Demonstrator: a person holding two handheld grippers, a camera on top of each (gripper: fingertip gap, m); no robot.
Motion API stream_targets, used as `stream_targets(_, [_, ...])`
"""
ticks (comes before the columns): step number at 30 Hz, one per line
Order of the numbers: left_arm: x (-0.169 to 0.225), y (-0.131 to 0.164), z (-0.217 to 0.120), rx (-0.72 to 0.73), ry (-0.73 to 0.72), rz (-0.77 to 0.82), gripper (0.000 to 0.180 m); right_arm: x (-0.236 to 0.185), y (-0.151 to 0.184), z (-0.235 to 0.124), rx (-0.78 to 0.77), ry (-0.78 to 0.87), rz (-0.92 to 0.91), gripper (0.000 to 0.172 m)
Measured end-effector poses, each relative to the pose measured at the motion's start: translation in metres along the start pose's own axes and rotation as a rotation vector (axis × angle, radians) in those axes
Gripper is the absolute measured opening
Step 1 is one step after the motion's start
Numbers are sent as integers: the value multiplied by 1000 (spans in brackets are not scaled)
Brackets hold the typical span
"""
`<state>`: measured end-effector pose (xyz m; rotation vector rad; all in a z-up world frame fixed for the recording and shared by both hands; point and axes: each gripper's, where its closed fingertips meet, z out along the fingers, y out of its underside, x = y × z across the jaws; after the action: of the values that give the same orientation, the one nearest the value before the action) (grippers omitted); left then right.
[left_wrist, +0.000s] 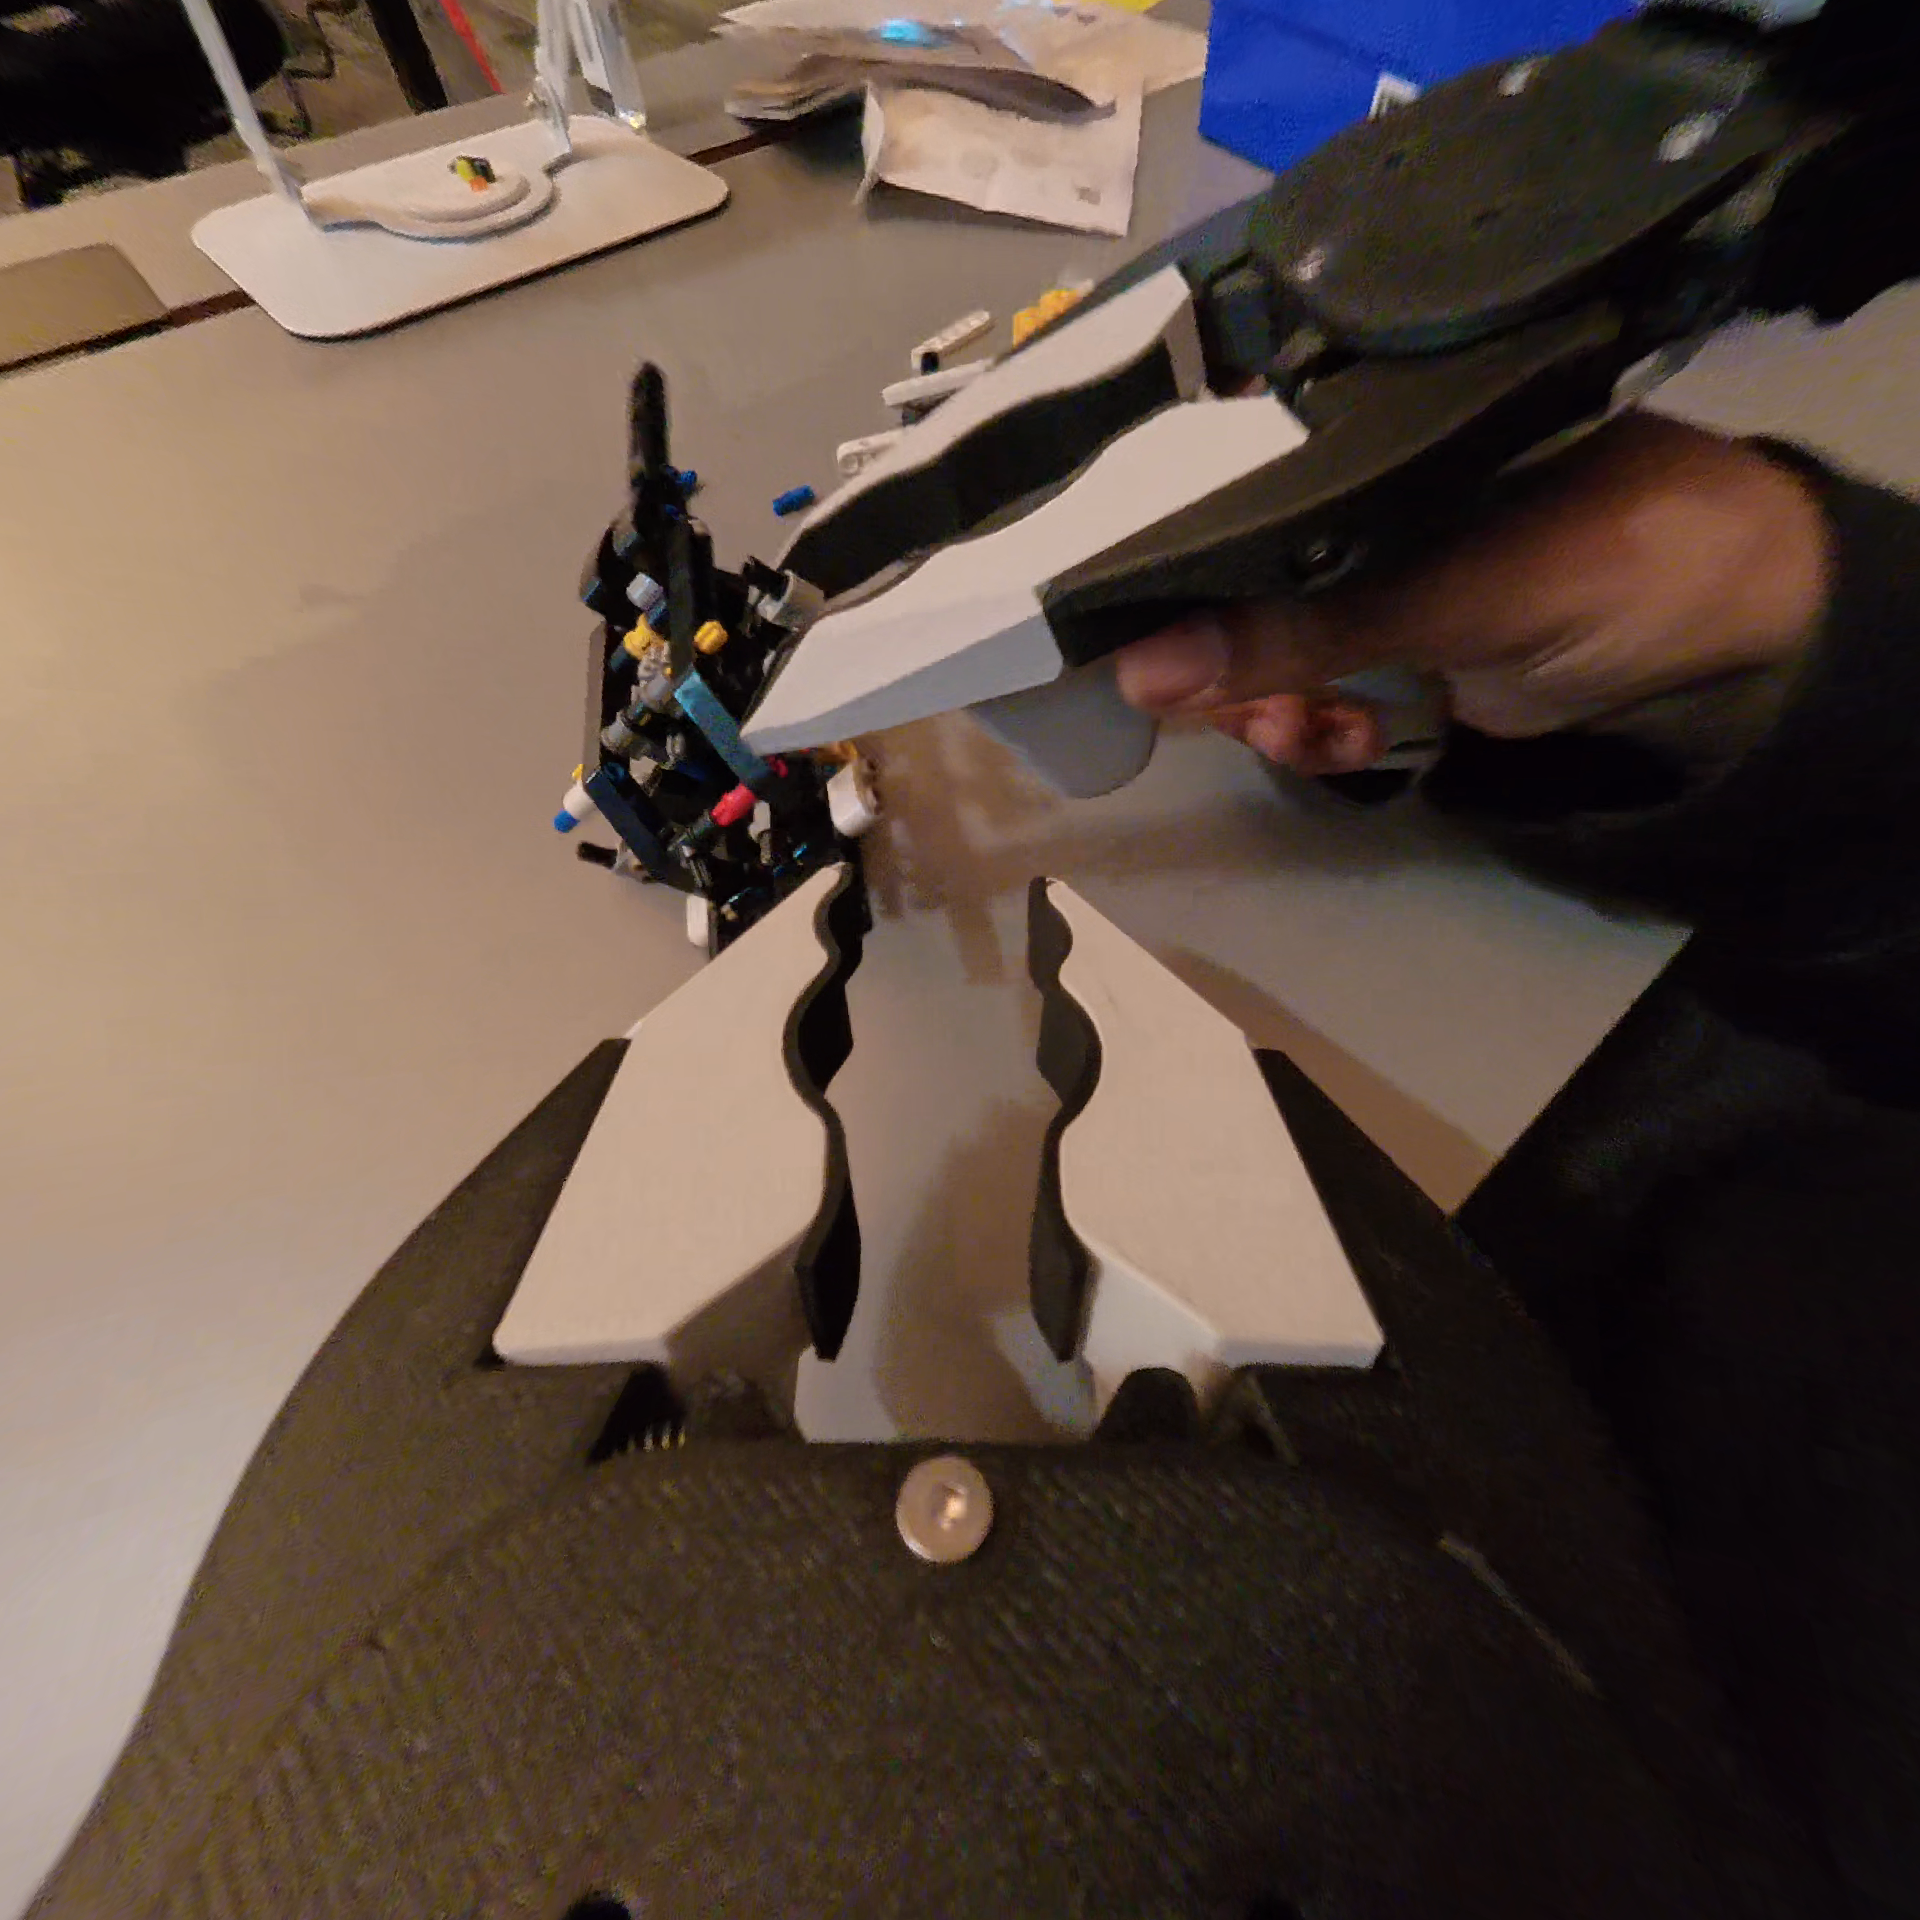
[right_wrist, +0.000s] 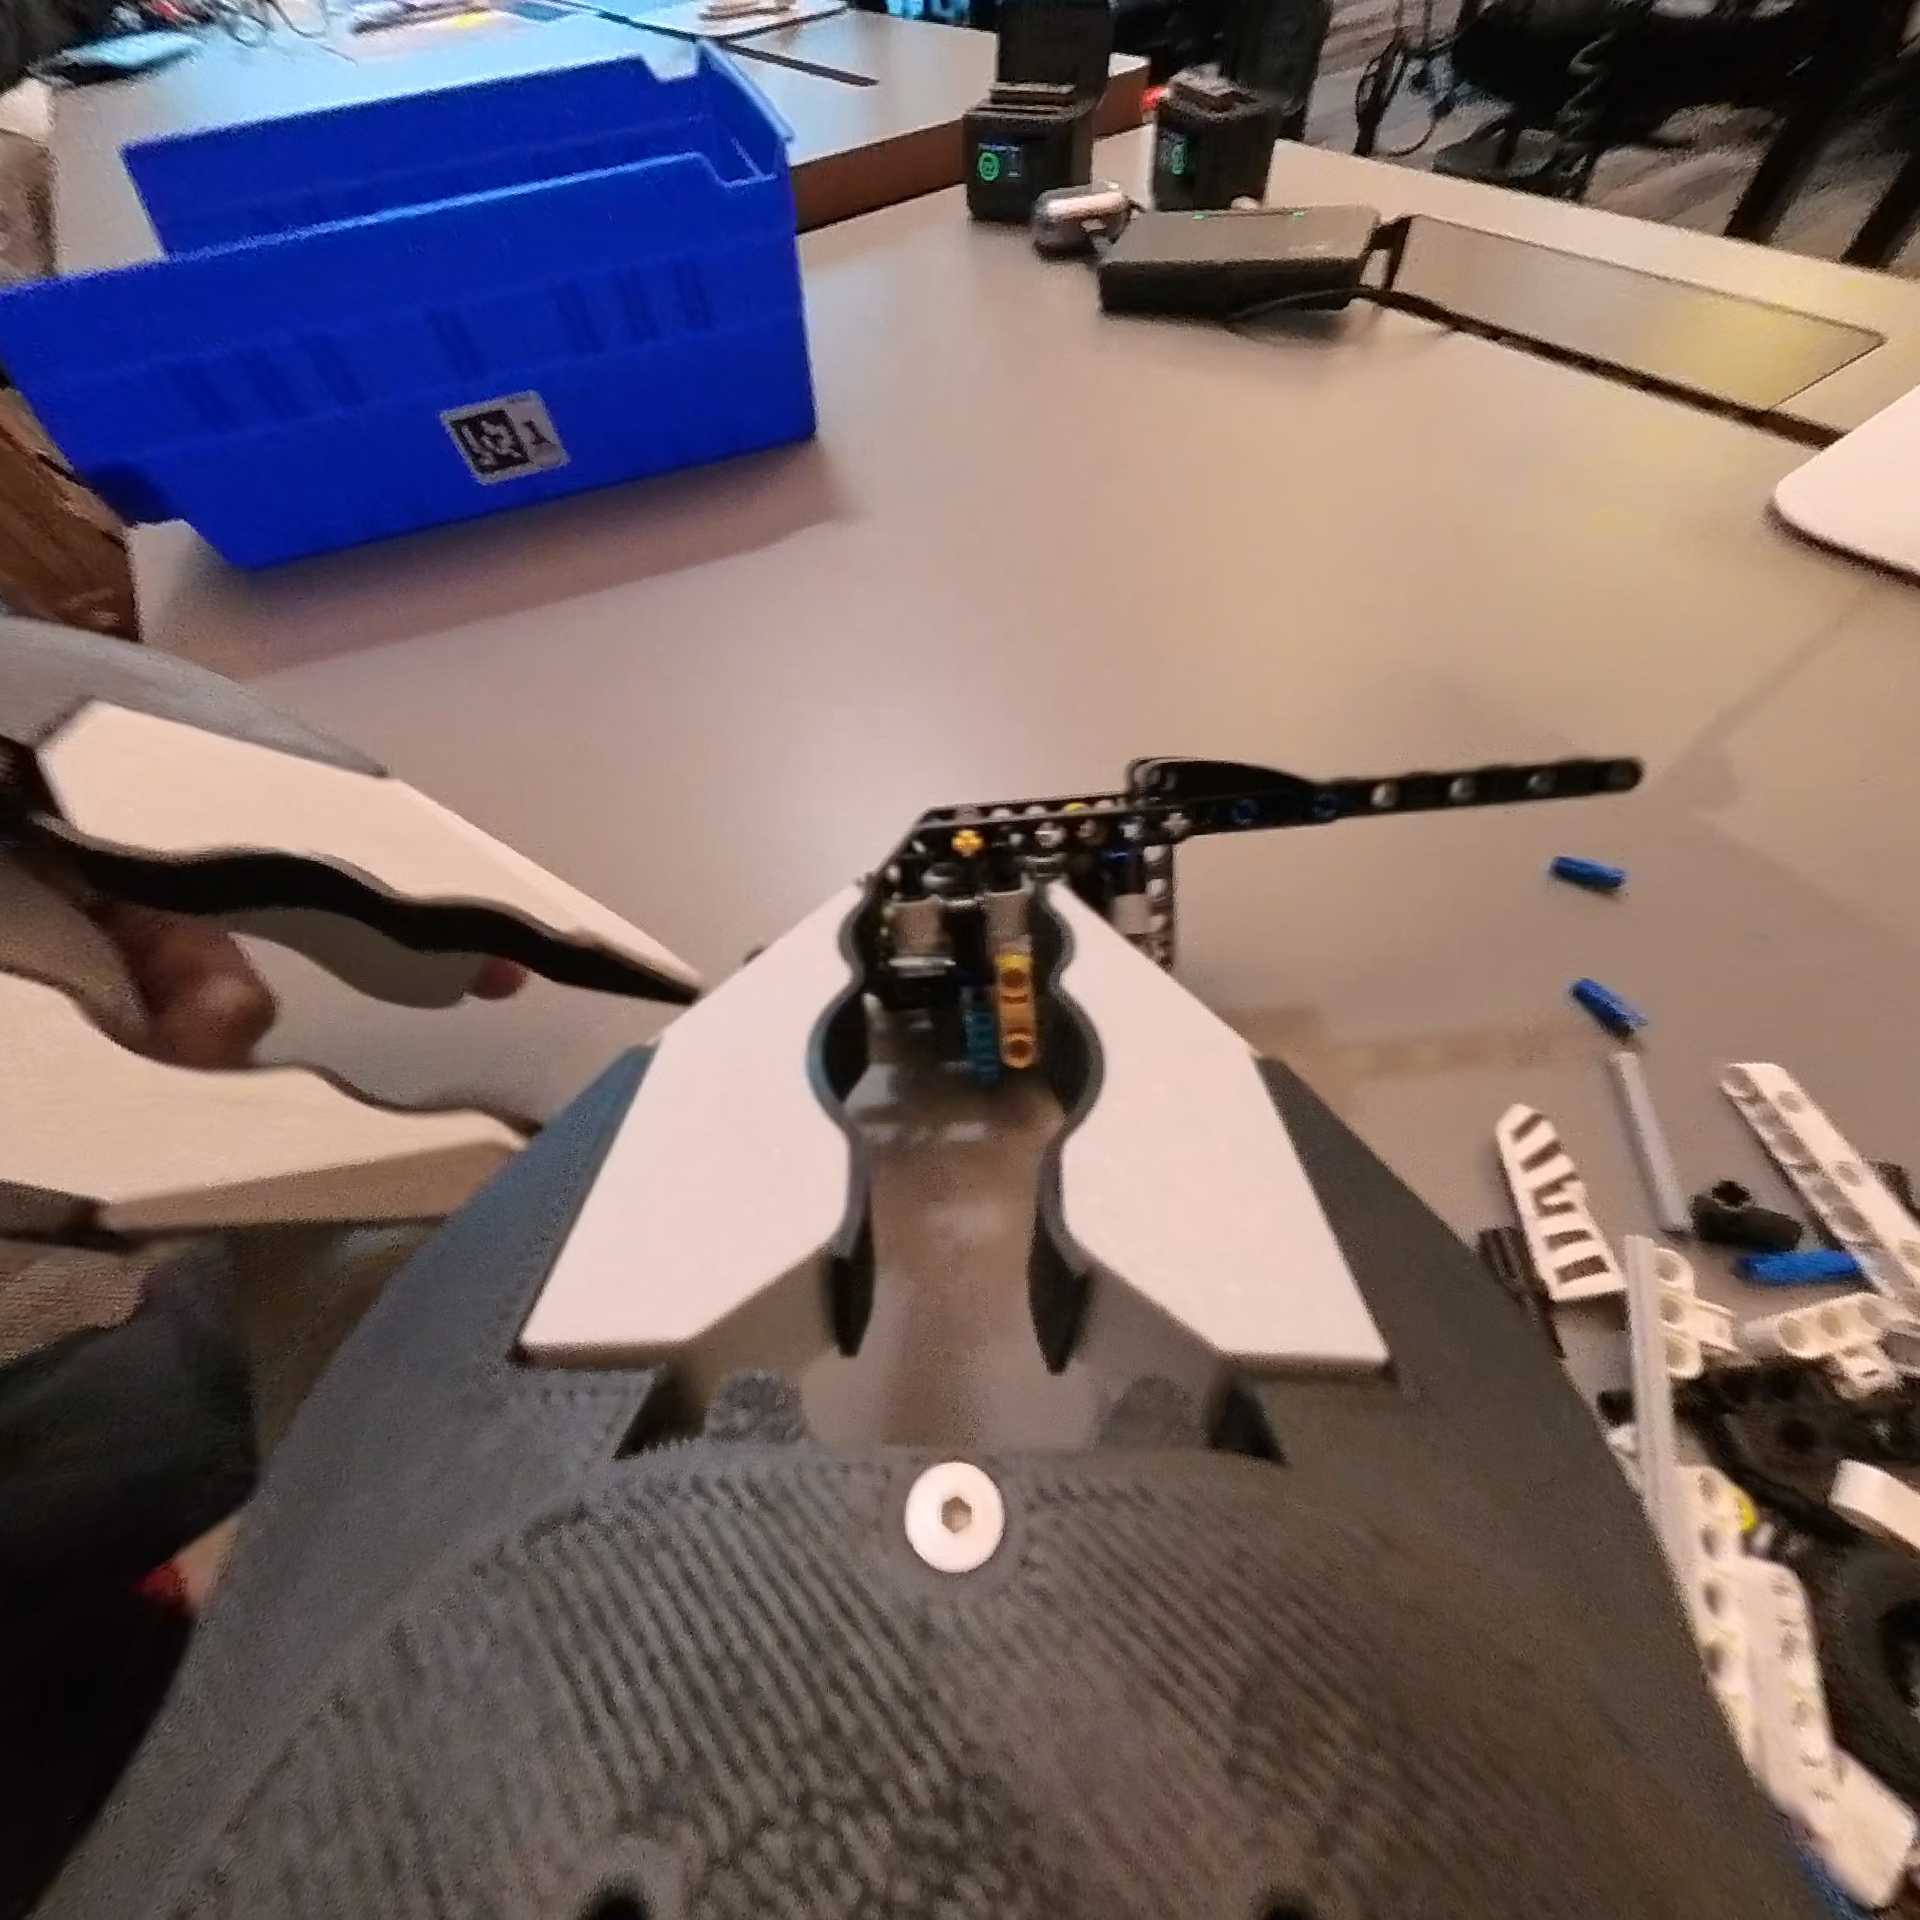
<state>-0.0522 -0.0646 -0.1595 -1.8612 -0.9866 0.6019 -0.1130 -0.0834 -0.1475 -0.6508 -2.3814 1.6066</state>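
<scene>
A small black building-brick model (left_wrist: 675, 727) with blue, yellow and red pins stands on the grey table (left_wrist: 260, 675). A long black beam (right_wrist: 1455, 795) sticks out of it. My right gripper (right_wrist: 956, 899) is open, with the model (right_wrist: 966, 935) between its fingers; I see no firm squeeze. In the left wrist view the right gripper (left_wrist: 769, 655) reaches in from the upper right, held by a hand (left_wrist: 1507, 623). My left gripper (left_wrist: 940, 883) is open and empty, with bare table between its fingers and its left fingertip (left_wrist: 831, 894) beside the model's base. It also shows at the left of the right wrist view (right_wrist: 603, 1060).
A blue bin (right_wrist: 416, 364) stands at the back left. Loose white, black and blue brick parts (right_wrist: 1714, 1299) lie to the right, with blue pins (right_wrist: 1588, 873) nearer the model. Black devices (right_wrist: 1236, 255), papers (left_wrist: 987, 125) and a white stand base (left_wrist: 457, 229) sit farther back.
</scene>
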Motion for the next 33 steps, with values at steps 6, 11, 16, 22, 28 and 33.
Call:
stream_targets(6, [-22,4,-22,110,5,-260,35,1,11,-15,-22,-53,-4,25])
stream_targets(11, [-19,15,-24,97,54,-330,38,6,47,-43,-183,-103,70,25])
stream_targets(16, [-10,5,-15,134,153,-399,47,7,65,-53,-216,-108,60,25])
stream_targets(22, [-8,-18,-1,164,263,-467,56,2,66,-53,-222,-138,30,25])
stream_targets(28, [-12,-19,30,73,242,-466,49,-1,71,-51,-253,-160,28,26])
stream_targets(33, [0,-24,29,96,325,-505,25,-1,76,-48,-282,-143,6,25])
